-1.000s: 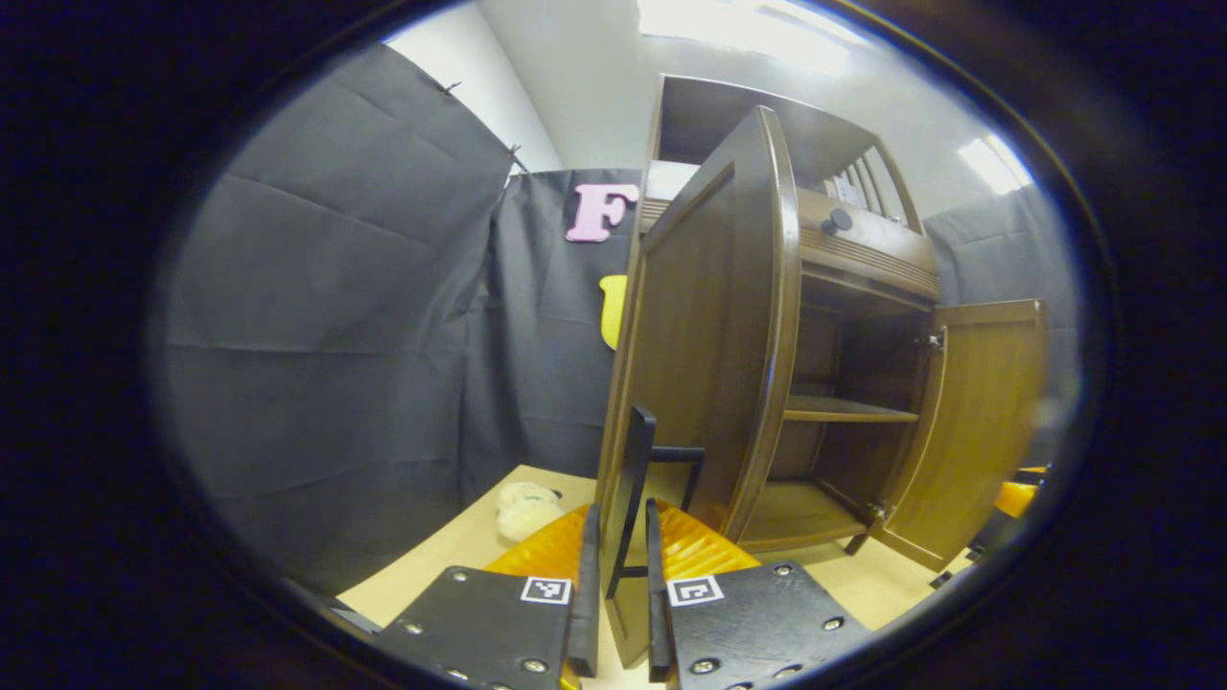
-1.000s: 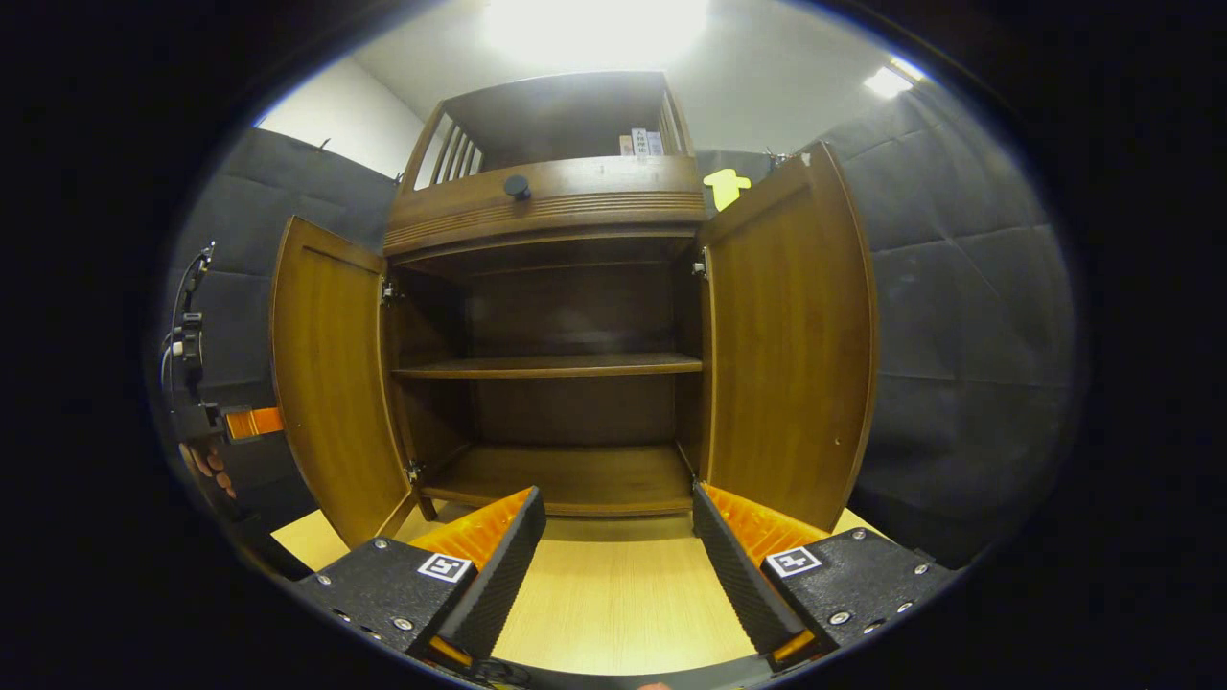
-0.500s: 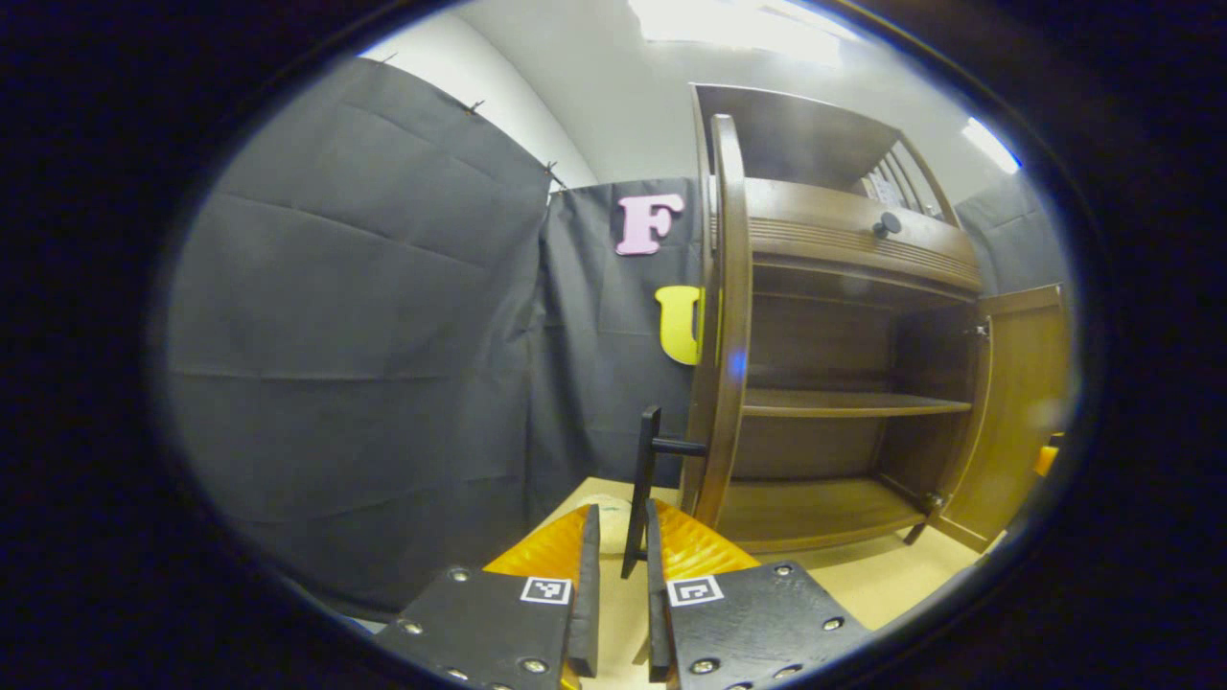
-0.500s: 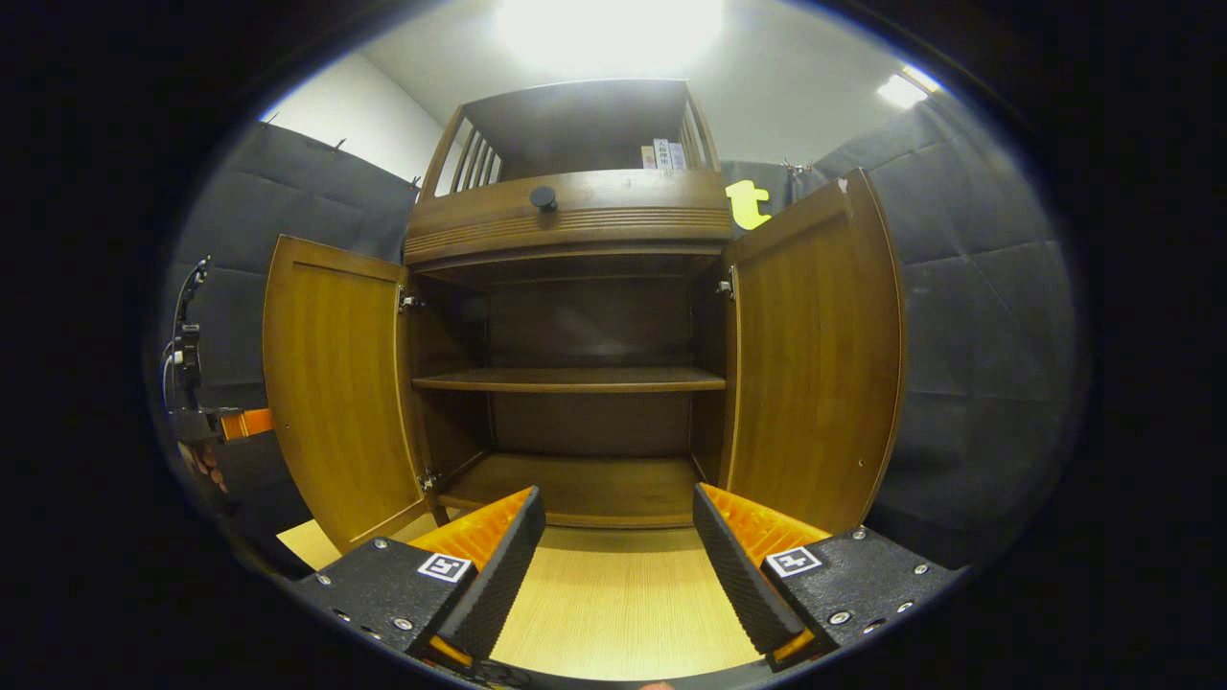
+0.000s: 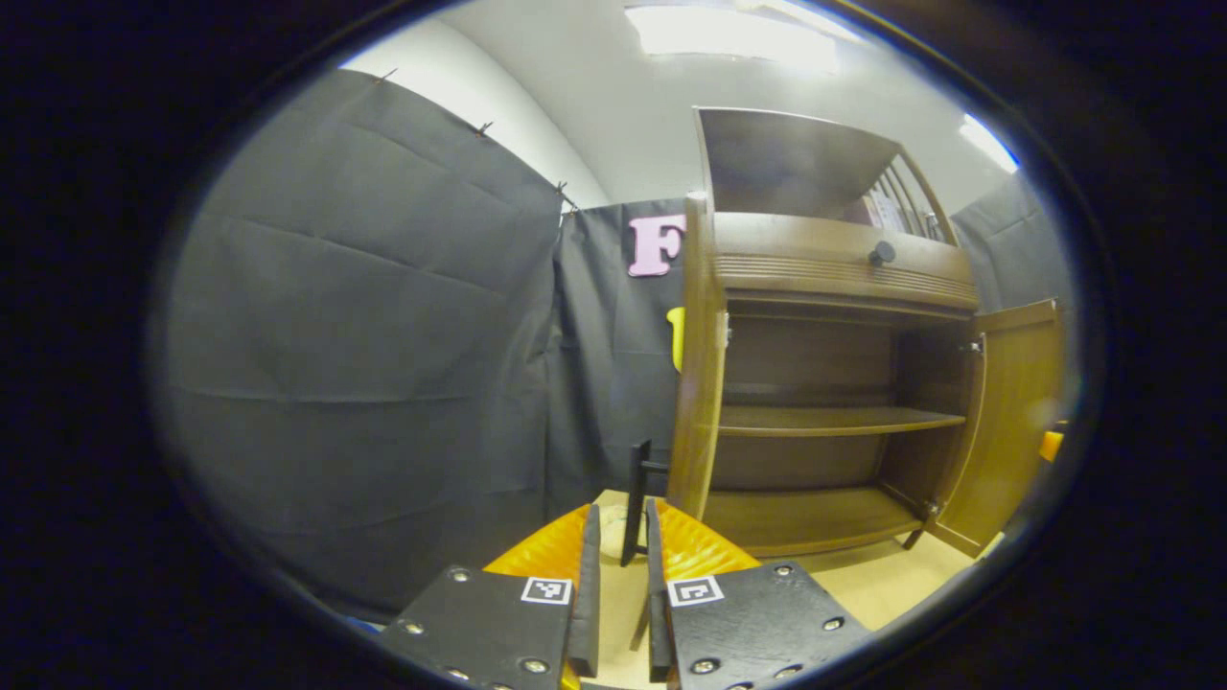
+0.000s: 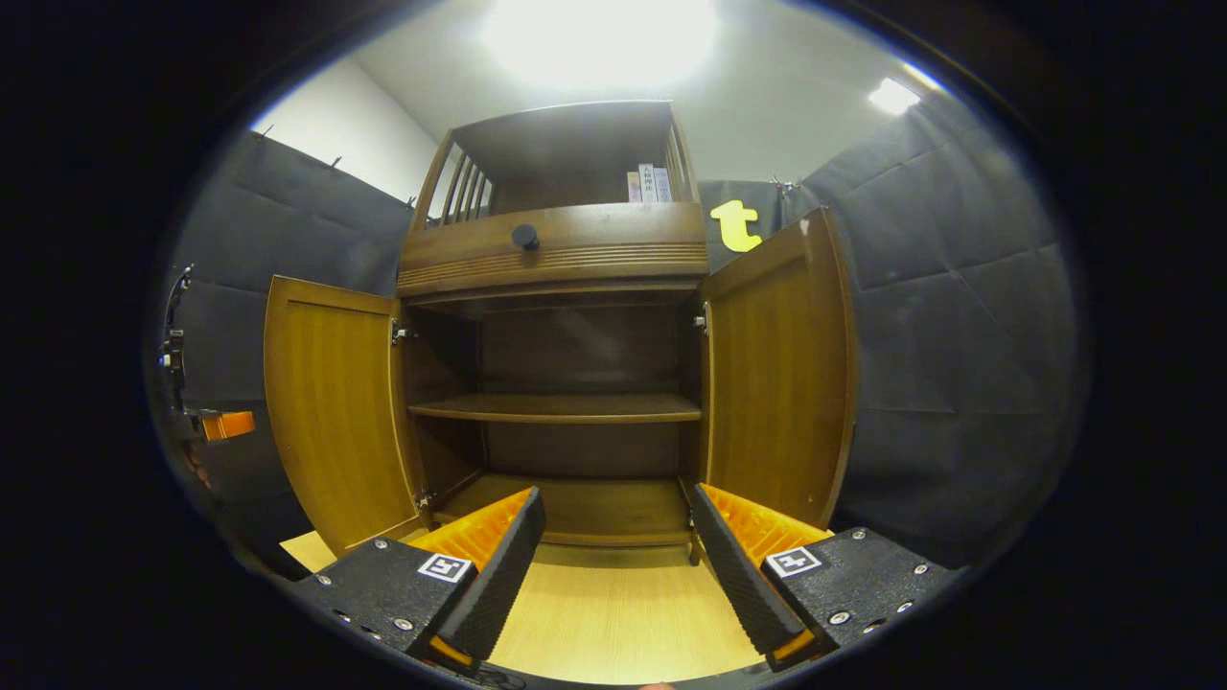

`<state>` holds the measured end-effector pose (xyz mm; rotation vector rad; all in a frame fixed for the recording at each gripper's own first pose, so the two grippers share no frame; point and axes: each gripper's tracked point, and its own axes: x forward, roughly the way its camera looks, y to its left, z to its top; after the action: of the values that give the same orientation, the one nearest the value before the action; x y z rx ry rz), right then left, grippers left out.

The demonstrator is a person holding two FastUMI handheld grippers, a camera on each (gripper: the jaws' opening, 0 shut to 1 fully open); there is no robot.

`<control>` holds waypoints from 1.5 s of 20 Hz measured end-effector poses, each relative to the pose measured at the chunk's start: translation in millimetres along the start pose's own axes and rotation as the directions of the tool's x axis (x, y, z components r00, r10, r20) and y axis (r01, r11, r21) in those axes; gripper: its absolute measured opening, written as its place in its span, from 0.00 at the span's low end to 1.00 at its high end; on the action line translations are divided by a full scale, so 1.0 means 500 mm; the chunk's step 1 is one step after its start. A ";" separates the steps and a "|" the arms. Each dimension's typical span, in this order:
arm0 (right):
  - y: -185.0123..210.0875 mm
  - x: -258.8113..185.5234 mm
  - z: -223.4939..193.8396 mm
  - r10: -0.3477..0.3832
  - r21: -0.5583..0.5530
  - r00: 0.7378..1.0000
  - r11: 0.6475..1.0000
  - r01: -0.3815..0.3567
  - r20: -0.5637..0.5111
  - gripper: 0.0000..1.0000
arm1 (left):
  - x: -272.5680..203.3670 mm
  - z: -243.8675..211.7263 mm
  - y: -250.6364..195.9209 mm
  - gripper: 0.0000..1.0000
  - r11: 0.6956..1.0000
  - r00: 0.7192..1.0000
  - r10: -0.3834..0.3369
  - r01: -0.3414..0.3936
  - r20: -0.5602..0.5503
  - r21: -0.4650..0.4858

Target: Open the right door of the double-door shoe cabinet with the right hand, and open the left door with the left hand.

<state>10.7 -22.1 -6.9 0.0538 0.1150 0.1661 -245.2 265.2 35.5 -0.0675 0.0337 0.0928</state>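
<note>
Both doors of the shoe cabinet are standing wide open, with the middle shelf and the floor of the cabinet showing bare between them. In the right gripper view, the right gripper is hovering over the pale wooden floor in front of the cabinet, its fingers spread well apart and gripping nothing. The left door is swinging out on the left side, the right door on the right. Over in the left gripper view, the left gripper is sitting with its fingers nearly pressed together, and the thin black door handle is rising from the narrow slot between them; whether both fingers are pressing on it, I cannot tell. The left door is showing edge-on just beyond. A dark round knob is sitting on the drawer front above the opening.
</note>
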 end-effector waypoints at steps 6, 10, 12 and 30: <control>-0.058 -0.076 0.040 -0.017 0.004 0.999 1.000 0.017 0.051 0.92 | -0.118 0.037 -0.131 0.26 0.996 0.996 -0.083 0.083 0.009 -0.008; -0.077 -0.133 0.046 -0.015 0.009 0.998 1.000 0.015 0.065 0.95 | -0.194 0.053 -0.190 0.26 0.993 0.993 -0.120 0.119 0.015 0.019; -0.085 -0.157 0.048 -0.017 0.010 0.997 1.000 0.016 0.071 0.95 | -0.233 0.057 -0.206 0.26 0.991 0.992 -0.127 0.126 0.019 0.037; -0.107 -0.283 0.022 -0.022 0.040 0.998 0.999 0.020 0.056 0.95 | -0.396 0.010 -0.193 0.96 0.997 0.999 -0.047 0.046 0.012 0.067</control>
<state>-117.7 -99.1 16.1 0.0963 0.0630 0.1414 -433.0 151.6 54.0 -0.0009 0.0218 0.0453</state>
